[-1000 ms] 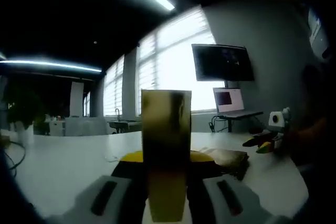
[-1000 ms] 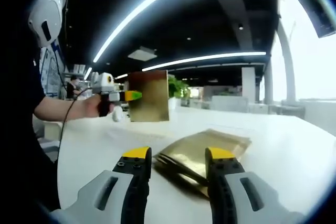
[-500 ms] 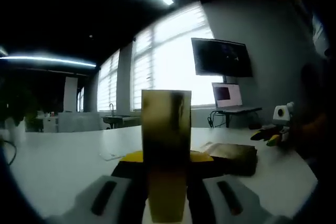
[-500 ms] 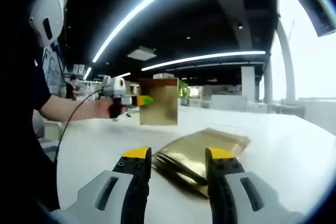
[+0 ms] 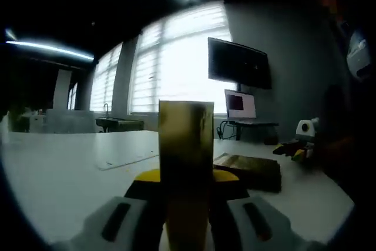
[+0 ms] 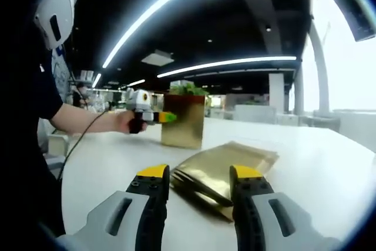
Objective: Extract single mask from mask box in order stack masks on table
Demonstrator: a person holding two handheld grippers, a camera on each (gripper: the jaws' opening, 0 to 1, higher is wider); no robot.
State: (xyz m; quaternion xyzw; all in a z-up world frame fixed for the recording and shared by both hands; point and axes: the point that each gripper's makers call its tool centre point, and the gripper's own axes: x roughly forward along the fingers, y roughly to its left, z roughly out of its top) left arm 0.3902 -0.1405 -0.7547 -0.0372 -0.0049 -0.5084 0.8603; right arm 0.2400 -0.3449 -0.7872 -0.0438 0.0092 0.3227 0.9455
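Since the earlier frames the left gripper (image 6: pixel 166 117) with its gold mask packet (image 6: pixel 184 121) had travelled rightward in the right gripper view, from out by the person's side to just behind the near-left end of the stack of gold packets (image 6: pixel 226 171), and the packet's lower edge had come down close to the white table (image 6: pixel 106 168); whether it touched the surface could not be told. Going left to right in that view: the person's sleeve and forearm (image 6: pixel 82 119) at the left edge, then the hand on the left gripper, then the upright packet clamped at its left edge by the green-tipped jaws. The stack lay flat, its near end between the right gripper (image 6: pixel 200 189) jaws, which stood apart with nothing between them, hovering over it. Right of the stack the table ran wide and bare toward the far edge, plenty of free room. In the left gripper view the same packet (image 5: pixel 185 168) stood upright, pinched between the left gripper's (image 5: pixel 185 192) closed-down jaws, its top edge level. Bare table (image 5: pixel 64 168) to the left, the stack (image 5: pixel 249 170) lying flat to the right, and the right gripper (image 5: pixel 296 148) further right near the table edge.
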